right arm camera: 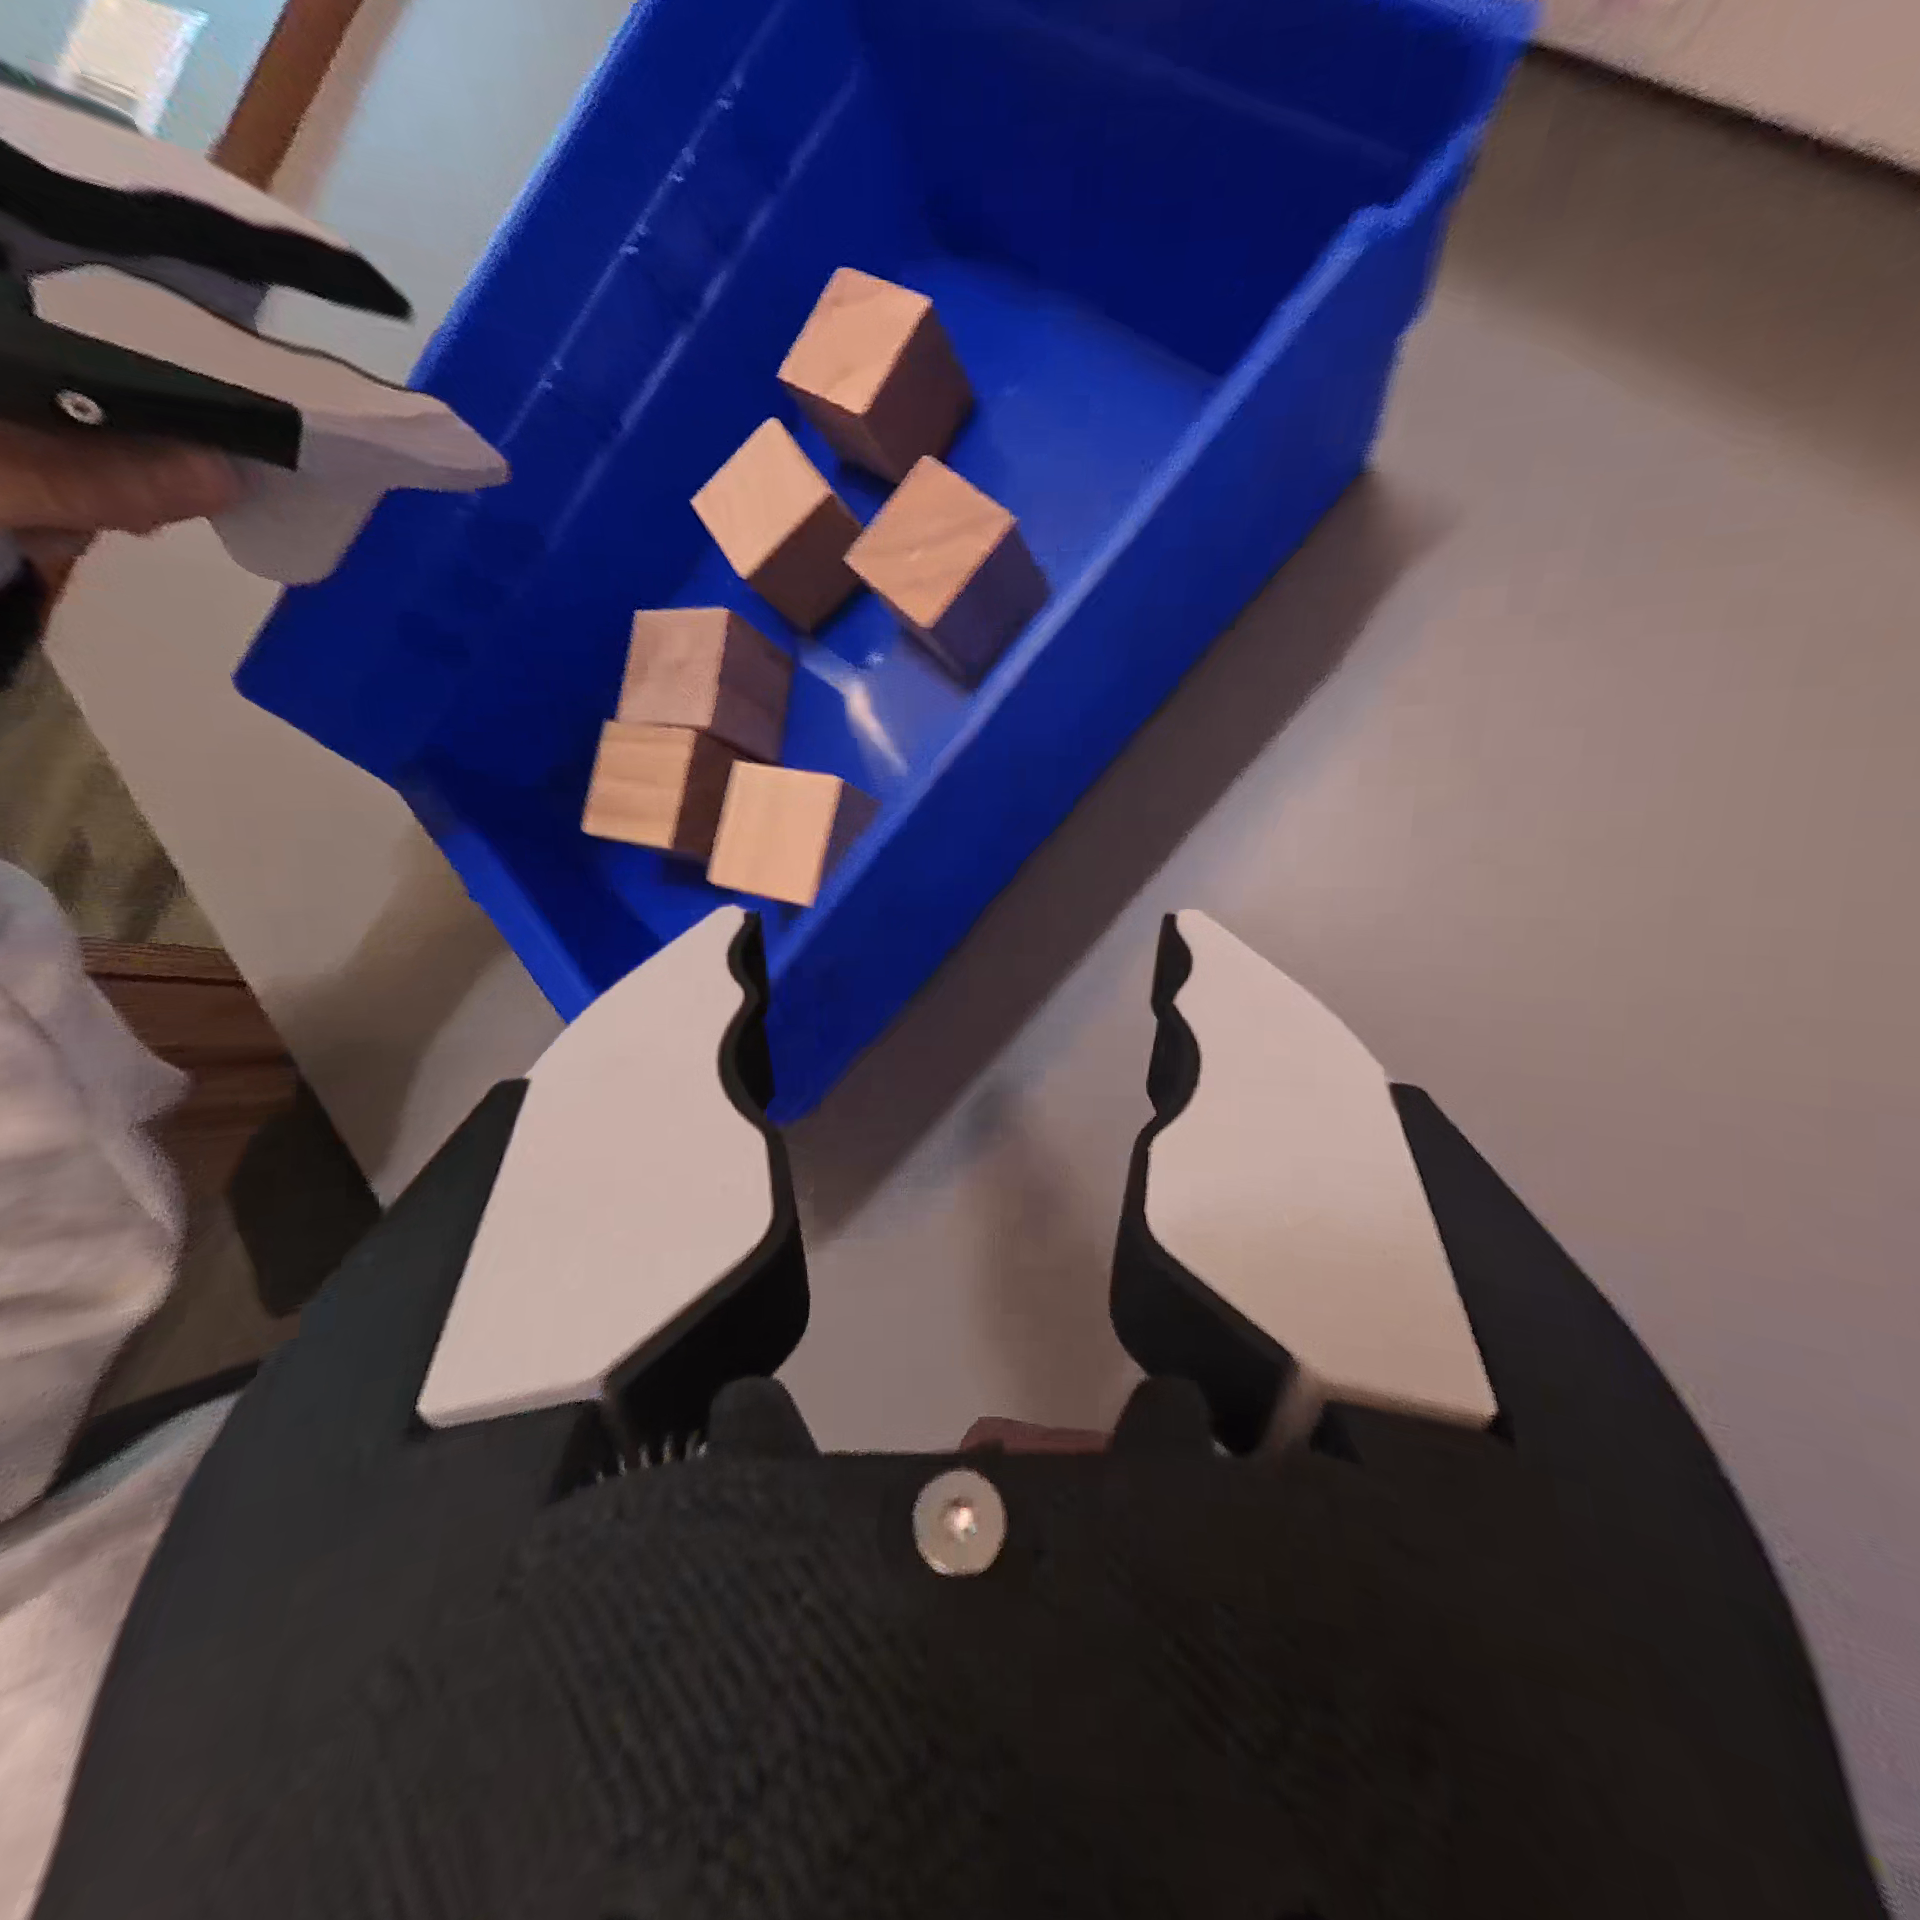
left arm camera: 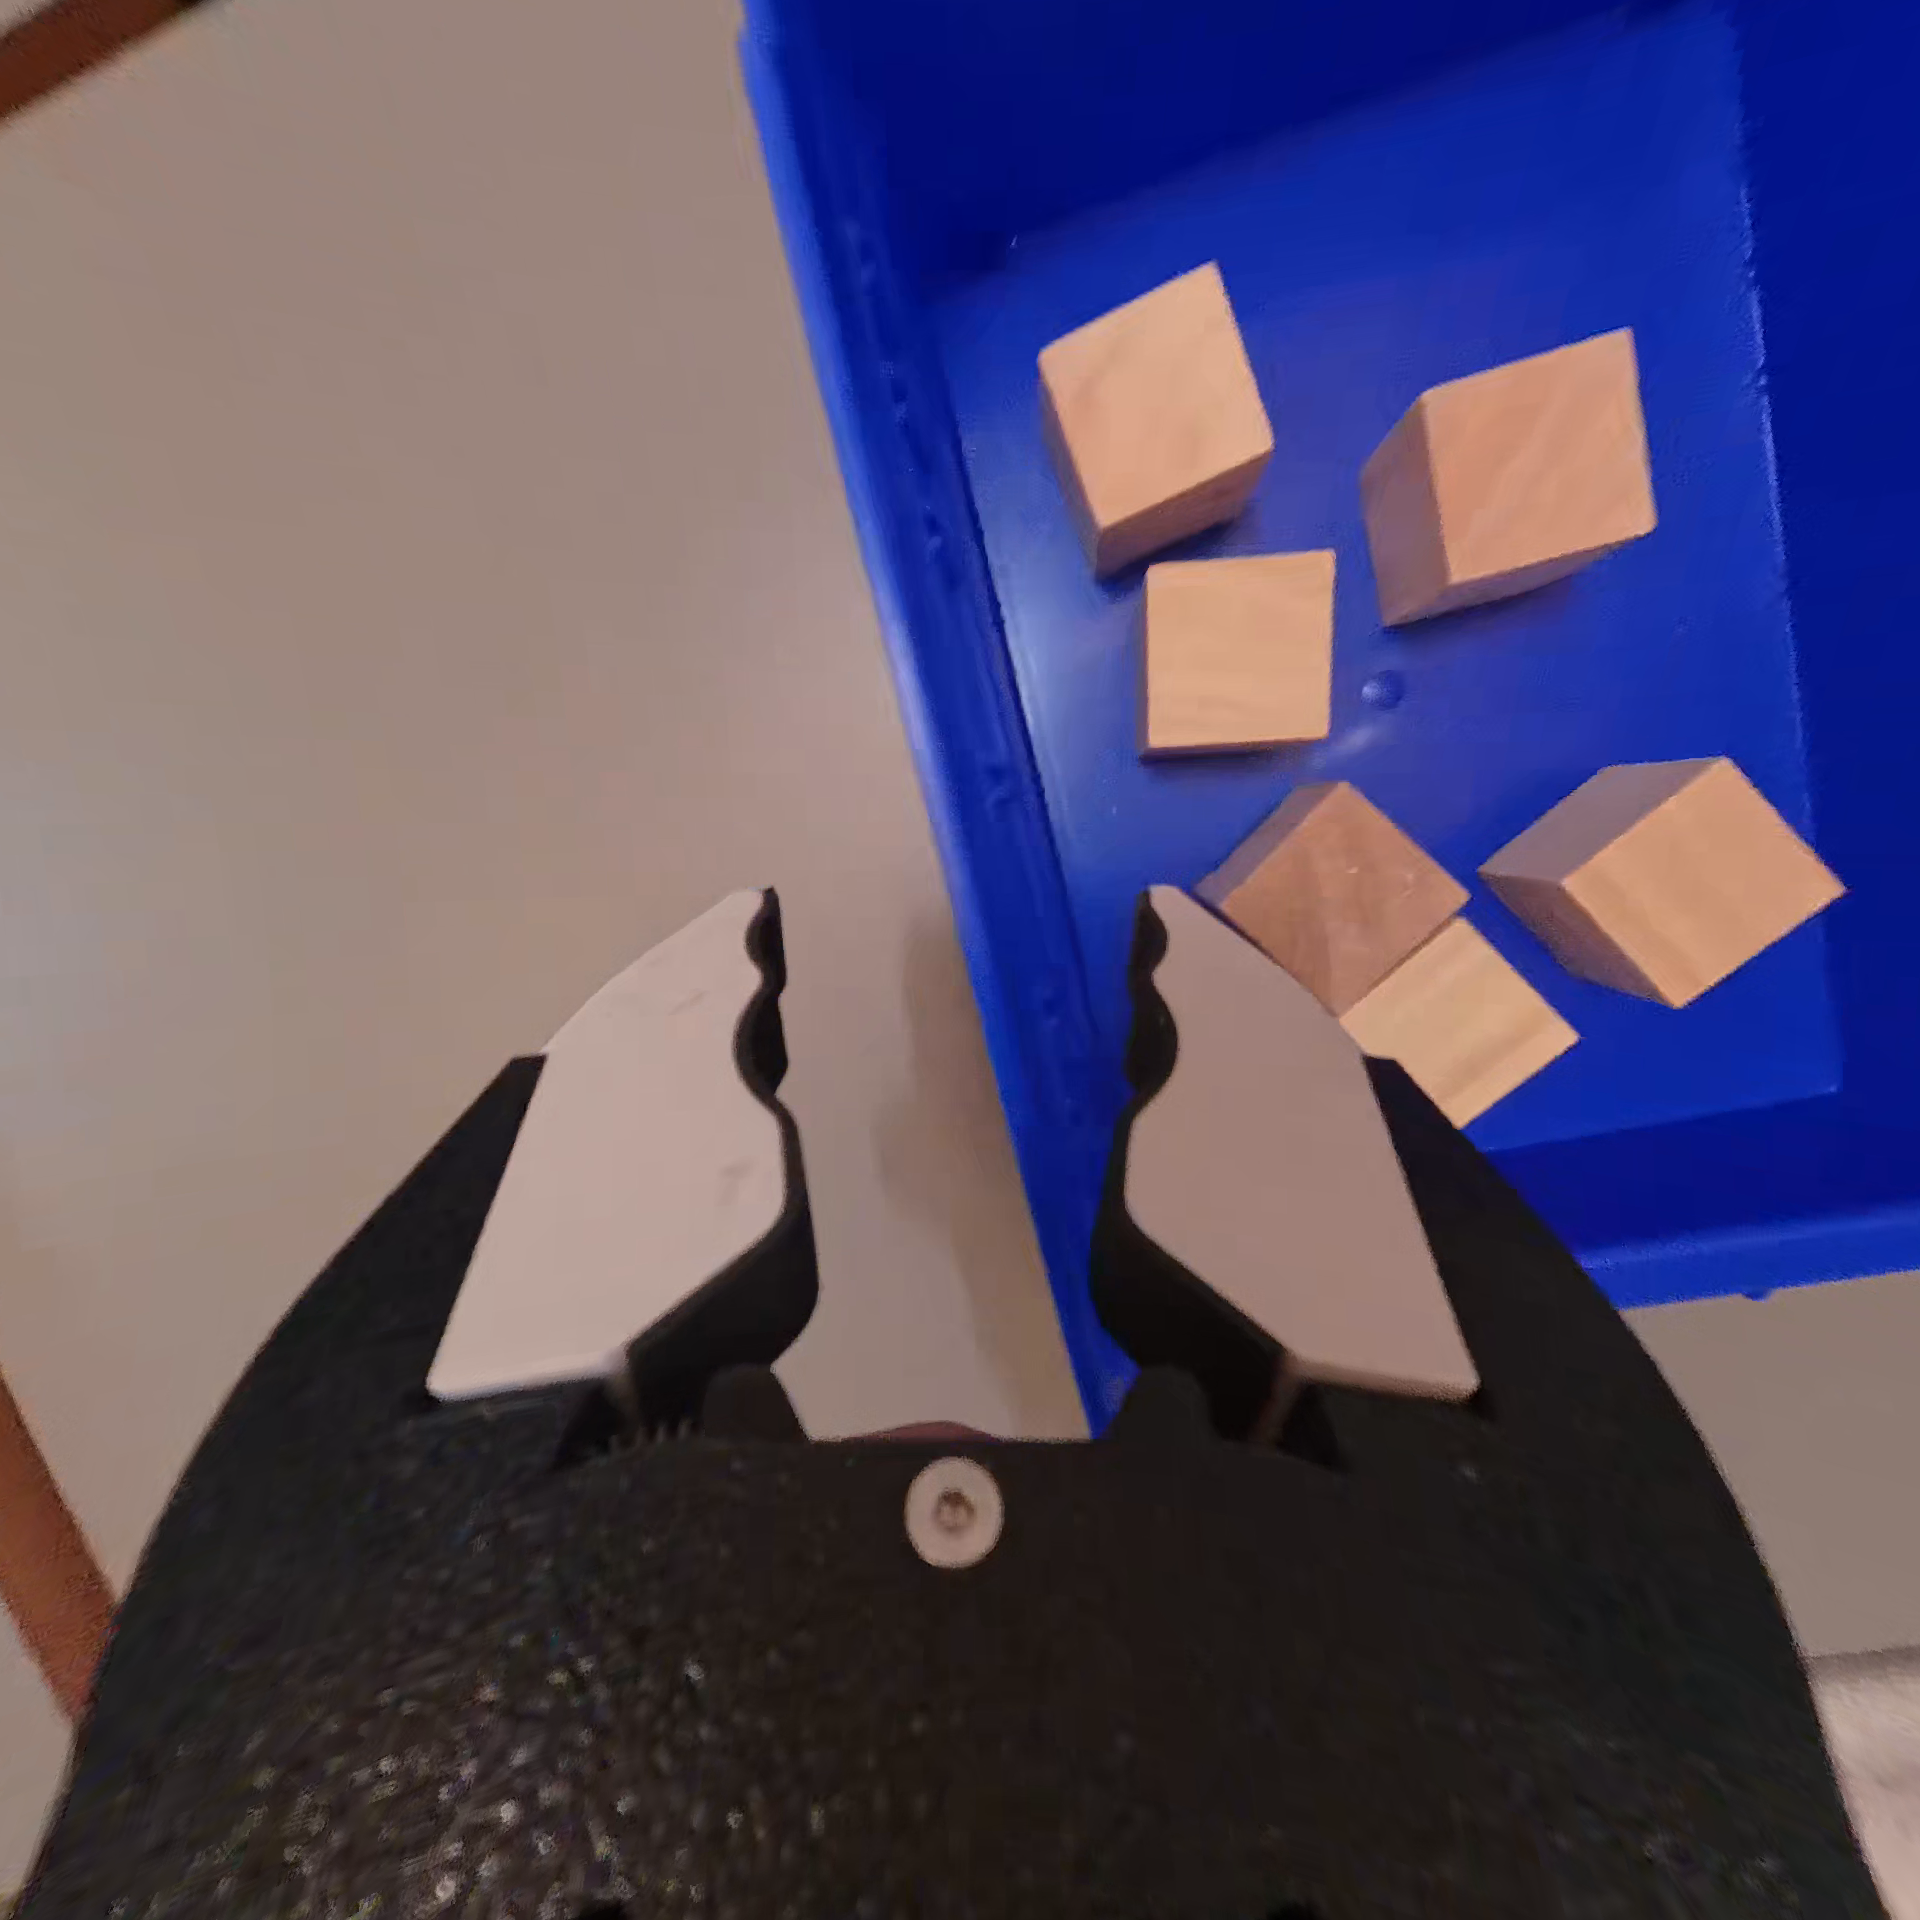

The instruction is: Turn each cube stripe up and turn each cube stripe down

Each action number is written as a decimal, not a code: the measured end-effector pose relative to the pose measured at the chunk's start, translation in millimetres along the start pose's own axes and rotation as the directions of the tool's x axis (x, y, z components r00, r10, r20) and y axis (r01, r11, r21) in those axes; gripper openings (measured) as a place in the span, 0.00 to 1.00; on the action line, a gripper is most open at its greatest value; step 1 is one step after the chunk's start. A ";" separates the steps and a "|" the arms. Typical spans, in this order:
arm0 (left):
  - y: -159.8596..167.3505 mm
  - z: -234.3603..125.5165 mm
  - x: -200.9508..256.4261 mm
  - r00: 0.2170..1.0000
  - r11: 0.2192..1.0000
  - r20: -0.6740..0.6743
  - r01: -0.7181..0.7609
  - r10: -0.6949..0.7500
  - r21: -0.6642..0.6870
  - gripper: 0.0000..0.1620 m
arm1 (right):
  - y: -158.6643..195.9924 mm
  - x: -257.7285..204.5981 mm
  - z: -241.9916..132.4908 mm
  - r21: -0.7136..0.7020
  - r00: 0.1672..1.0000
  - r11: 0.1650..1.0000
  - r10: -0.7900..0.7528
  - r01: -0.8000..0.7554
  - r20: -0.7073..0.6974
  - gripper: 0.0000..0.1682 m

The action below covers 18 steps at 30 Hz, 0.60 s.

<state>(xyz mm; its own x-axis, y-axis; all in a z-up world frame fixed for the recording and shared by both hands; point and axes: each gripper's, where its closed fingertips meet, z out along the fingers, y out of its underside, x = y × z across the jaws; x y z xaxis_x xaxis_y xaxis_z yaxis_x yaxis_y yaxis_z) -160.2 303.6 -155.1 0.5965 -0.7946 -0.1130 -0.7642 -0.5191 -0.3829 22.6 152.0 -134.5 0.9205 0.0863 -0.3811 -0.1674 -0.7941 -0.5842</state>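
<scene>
Right wrist view: six wooden cubes point(right arm camera: 774, 831) lie inside the blue bin point(right arm camera: 1299, 343), ahead-left of the right tongs point(right arm camera: 961, 930); left tongs point(left arm camera: 956, 909) outside it. Both tongs gape, empty.

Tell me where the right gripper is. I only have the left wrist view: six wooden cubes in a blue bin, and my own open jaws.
Observer: The right gripper is open and empty, over the table near the closest corner of the blue bin.
Operator: Does its camera show a stripe on any cube?
Observer: No. The cubes show only plain wood faces there, though the picture is blurred.
Operator: How does my gripper look from outside?
Observer: A hand holds the left gripper at the bin's left rim.
</scene>
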 end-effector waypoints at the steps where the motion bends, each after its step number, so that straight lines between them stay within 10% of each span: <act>1: 5.6 3.9 -0.5 0.999 1.000 -0.030 0.012 -0.013 -0.007 0.37 | -1.5 -6.3 10.9 -0.007 1.000 1.000 0.015 -0.015 0.014 0.43; 8: 21.0 20.5 10.0 0.978 0.999 -0.206 0.015 -0.007 0.037 0.05 | -4.3 -19.6 53.1 -0.108 0.999 0.994 0.029 -0.027 0.014 0.19; 18: 29.3 28.5 -82.5 0.979 0.990 -0.161 0.131 -0.122 0.043 0.04 | -49.1 -67.6 112.6 -0.002 0.996 0.998 0.060 -0.060 0.070 0.15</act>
<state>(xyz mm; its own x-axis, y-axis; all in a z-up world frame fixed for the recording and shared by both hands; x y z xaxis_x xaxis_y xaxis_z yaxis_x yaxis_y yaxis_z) -224.8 362.9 -183.2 0.6381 -0.7654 0.0840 -0.6681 -0.6046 -0.4336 -71.1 252.9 -160.7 0.8817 0.0806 -0.4649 -0.2217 -0.7990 -0.5590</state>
